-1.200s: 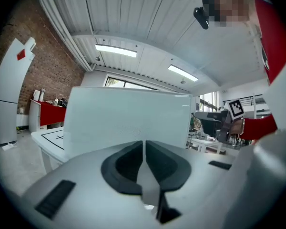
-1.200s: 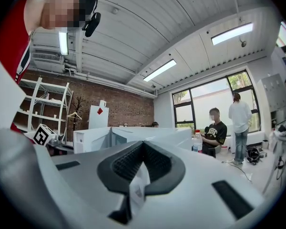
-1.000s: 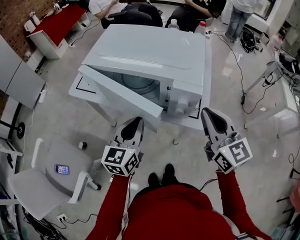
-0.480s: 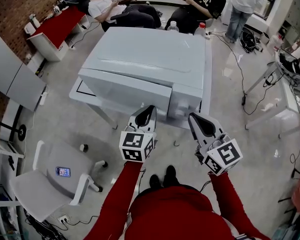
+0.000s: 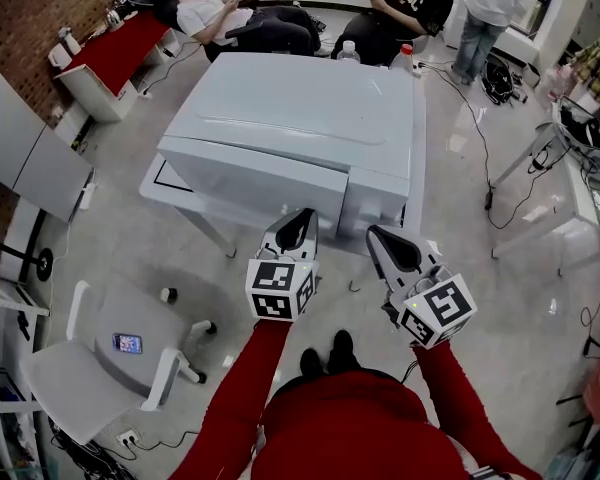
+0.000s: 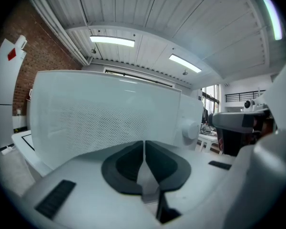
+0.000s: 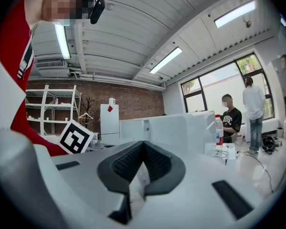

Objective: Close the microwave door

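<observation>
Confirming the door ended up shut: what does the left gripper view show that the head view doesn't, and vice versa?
Only the left gripper view: the door face-on with its mesh, a knob beside it, and the left gripper with jaws together, empty. Only the head view: the top of the microwave, the table under it, the right gripper, and a chair with a phone on it. Both: the door closed flush against the microwave.
</observation>
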`<state>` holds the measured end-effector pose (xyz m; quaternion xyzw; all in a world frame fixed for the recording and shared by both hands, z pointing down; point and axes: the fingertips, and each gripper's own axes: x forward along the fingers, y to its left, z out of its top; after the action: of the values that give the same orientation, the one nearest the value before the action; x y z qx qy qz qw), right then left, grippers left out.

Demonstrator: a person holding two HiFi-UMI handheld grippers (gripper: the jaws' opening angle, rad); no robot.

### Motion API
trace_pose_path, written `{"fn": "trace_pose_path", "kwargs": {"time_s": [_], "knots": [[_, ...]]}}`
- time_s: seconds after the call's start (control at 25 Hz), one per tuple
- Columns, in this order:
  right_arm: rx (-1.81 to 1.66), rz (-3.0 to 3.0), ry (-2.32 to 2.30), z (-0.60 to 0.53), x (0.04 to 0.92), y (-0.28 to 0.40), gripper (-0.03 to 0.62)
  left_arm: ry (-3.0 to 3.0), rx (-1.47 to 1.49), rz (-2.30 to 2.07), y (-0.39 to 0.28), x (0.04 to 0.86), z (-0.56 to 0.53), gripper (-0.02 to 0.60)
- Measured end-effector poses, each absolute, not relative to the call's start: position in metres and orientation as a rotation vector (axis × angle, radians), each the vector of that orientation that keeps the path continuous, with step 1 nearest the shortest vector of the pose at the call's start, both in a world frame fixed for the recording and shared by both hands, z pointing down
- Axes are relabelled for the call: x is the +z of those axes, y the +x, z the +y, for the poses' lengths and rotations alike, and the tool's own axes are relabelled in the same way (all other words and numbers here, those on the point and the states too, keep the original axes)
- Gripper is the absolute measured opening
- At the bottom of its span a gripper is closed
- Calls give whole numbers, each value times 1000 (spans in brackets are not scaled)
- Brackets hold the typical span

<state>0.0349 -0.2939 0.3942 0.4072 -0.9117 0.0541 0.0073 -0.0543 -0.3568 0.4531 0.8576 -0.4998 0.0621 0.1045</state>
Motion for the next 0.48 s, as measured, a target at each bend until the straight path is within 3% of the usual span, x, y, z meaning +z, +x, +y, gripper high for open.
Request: {"fn": "trace_pose_path", "kwargs": {"time_s": [0.48], "knots": [[179, -2860, 1259, -291, 395, 27, 11, 2506, 150, -1482, -51, 453, -369, 21]]}}
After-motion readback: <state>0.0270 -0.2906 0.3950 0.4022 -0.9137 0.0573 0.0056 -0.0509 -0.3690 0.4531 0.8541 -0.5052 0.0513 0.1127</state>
